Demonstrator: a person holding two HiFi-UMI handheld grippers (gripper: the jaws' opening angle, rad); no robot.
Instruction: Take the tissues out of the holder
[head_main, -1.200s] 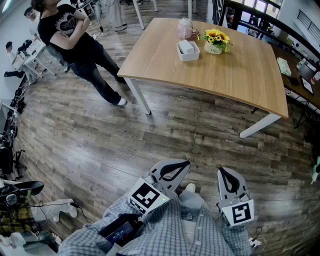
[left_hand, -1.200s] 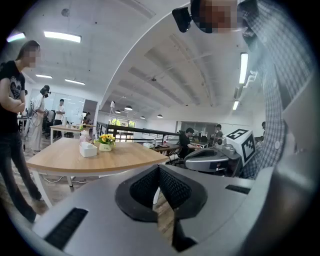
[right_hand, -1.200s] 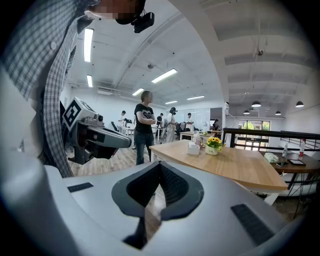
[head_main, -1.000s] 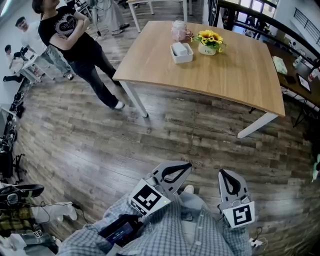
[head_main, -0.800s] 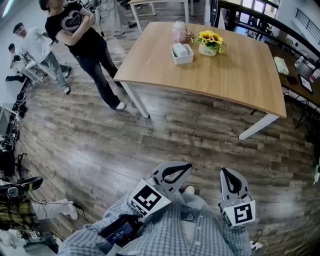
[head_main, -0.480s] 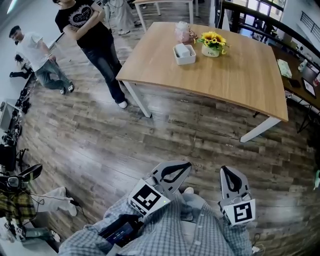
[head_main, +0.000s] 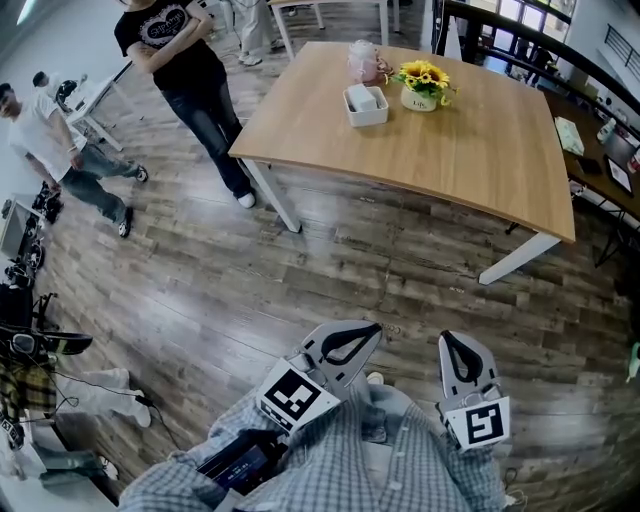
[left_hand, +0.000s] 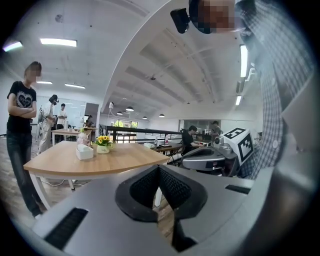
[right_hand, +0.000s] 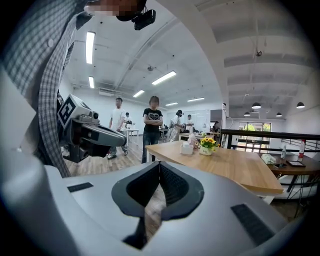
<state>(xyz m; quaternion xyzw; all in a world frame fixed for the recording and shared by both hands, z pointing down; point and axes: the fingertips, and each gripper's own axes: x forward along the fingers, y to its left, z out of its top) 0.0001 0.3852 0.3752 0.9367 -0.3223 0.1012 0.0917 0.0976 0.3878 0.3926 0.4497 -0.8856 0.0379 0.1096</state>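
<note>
Grey-brown wood-plank floor (head_main: 250, 290) fills most of the head view, and the big light wooden table (head_main: 450, 140) stands across the top. A person in a black T-shirt (head_main: 185, 60) stands with folded arms by its left corner. Down low, close to the checked shirt, the left gripper (head_main: 372, 328) has its jaws clenched together on nothing. The right gripper (head_main: 452, 340) is pinched shut too, equally empty. Well apart from both, at the table's far end, sits the white rectangular tissue holder (head_main: 367, 110) with the tissues (head_main: 366, 95) inside. It is just beside a small pot of yellow sunflowers (head_main: 426, 85).

One table (head_main: 470, 140), one holder (head_main: 366, 104), one flowerpot (head_main: 425, 97), two tongs (head_main: 372, 329) (head_main: 452, 339).
</note>
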